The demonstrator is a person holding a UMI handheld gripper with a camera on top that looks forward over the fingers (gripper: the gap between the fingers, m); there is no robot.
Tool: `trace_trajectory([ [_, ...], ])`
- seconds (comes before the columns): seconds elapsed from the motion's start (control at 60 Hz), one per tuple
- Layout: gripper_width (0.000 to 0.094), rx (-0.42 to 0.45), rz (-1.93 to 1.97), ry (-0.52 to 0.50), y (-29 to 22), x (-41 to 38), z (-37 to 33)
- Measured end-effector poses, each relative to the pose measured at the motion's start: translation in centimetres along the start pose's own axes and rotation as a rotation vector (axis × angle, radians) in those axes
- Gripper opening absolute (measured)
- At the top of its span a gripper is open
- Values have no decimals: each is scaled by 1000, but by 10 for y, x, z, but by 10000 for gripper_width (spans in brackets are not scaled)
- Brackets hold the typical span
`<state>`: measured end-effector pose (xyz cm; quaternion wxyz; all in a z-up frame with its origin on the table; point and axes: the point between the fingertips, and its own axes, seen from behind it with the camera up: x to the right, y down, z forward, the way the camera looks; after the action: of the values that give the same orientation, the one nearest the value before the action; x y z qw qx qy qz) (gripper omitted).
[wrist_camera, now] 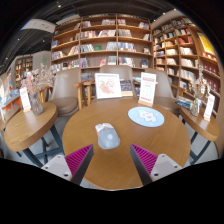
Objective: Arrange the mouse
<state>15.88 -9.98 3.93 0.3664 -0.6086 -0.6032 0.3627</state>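
We find no legible text. The upright sign (108, 85) at the far edge of the round counter (120, 150) carries print too small to read, as does the second sign (147, 88) beside it. Book spines on the shelves (100, 40) are likewise unreadable.

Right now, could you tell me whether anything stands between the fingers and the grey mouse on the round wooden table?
Nothing visible does. The grey mouse lies on the round wooden table, just ahead of the open fingers, with only bare tabletop between. The round light-blue mouse pad lies farther off, beyond the mouse and to one side.
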Motion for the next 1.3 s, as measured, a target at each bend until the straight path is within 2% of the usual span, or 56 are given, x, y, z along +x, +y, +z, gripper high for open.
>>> trace_trajectory([
  [0.567,842,-120,25,6,-5,-2,97],
  [0.967,816,-150,32,21,-14,5,137],
  [1.1,757,-141,12,23,-15,3,142],
  [1.133,707,-138,9,16,-16,1,143],
  [1.167,601,-136,6,10,-16,0,145],
  [1.217,541,-133,-7,5,-18,0,145],
  [1.233,495,-133,-16,-6,-19,-2,146],
  [1.3,475,-135,-13,-38,-22,-5,142],
])
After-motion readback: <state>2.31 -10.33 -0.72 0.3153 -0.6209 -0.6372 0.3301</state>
